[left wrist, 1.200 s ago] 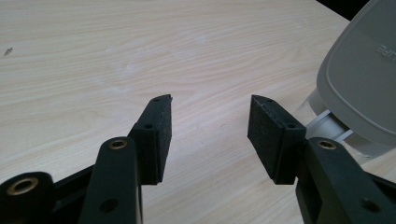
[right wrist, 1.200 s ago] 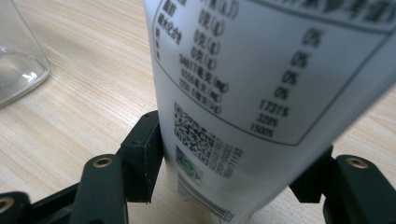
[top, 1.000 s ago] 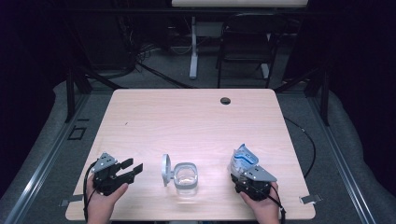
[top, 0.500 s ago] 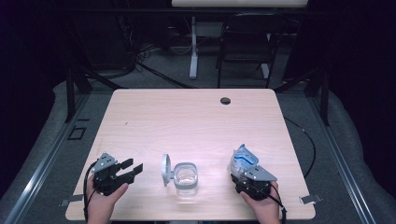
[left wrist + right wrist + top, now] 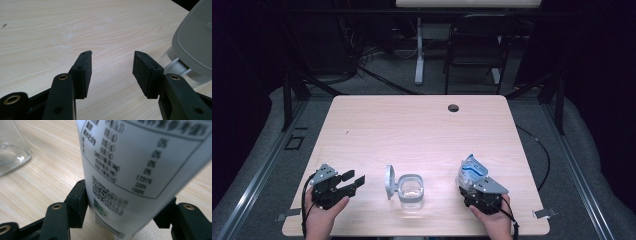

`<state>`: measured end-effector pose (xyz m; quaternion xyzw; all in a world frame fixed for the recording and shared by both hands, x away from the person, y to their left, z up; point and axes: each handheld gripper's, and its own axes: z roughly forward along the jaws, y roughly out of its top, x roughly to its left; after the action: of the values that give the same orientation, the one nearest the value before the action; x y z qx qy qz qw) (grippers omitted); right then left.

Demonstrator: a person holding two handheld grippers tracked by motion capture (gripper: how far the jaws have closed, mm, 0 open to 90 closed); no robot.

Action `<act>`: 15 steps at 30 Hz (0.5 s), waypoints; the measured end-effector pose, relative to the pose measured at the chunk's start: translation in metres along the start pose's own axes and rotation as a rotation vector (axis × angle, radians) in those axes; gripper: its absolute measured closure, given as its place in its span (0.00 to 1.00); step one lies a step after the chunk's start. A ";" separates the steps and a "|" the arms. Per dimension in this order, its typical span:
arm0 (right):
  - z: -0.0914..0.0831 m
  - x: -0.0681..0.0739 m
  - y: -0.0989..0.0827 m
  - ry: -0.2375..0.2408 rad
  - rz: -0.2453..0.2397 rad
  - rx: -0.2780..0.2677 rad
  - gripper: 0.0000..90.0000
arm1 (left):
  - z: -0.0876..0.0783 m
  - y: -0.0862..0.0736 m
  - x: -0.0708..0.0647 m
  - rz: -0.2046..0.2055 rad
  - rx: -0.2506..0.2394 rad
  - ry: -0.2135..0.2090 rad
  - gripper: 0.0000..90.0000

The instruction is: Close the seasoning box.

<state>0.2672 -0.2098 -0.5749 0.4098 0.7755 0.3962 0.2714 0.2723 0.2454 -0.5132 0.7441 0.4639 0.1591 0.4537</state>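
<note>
nothing is changing between the earlier high views and this one: both grippers and all items are sitting in the same places, which suggests the work is pausing at a hold, with the pour or transfer not yet begun.

the right gripper [image 5: 476, 186] is resting at the near right of the bench [image 5: 422, 125] with its jaws closed on a white pouch [image 5: 140, 170]. in the right gripper view the two black pads are pressing the pouch from either side near its lower part. the pouch is a smooth, glossy, rounded packet with printed nutrition text and a small square code; in the high view its blue and white top is tilting up and away from the person.

the left gripper [image 5: 349, 181] is lying at the near left, its jaws standing wide apart and holding nothing. in the left gripper view the pads are showing a matt, slightly grainy rubber face.

the glass container [image 5: 411, 190] is standing near the front edge between the two grippers, clear, squarish with rounded corners, and appearing empty. its grey lid [image 5: 389, 181] is standing open on a hinge at the container's left side, a smooth plastic plate, close to the left jaws but apart from them.

the bench is pale wood laminate with fine grain and a round cable hole [image 5: 453, 107] at the far edge.
</note>
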 end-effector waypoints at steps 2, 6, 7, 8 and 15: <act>0.000 0.000 0.000 0.002 0.009 -0.004 0.44 | 0.000 0.000 0.000 0.001 0.001 0.000 0.56; 0.000 0.000 0.000 0.004 0.014 -0.009 0.44 | 0.000 0.000 0.000 -0.001 0.000 0.001 0.56; 0.000 0.000 0.000 0.003 0.012 -0.008 0.44 | 0.000 0.000 0.001 0.002 0.000 0.001 0.56; -0.001 0.000 0.001 0.003 0.003 0.000 0.45 | 0.000 0.000 0.001 0.000 0.000 0.001 0.56; -0.002 0.004 0.004 0.006 -0.020 0.006 0.45 | 0.000 0.000 0.001 -0.001 -0.005 0.003 0.56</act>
<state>0.2654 -0.2059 -0.5714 0.4015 0.7817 0.3922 0.2719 0.2724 0.2463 -0.5133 0.7425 0.4644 0.1611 0.4550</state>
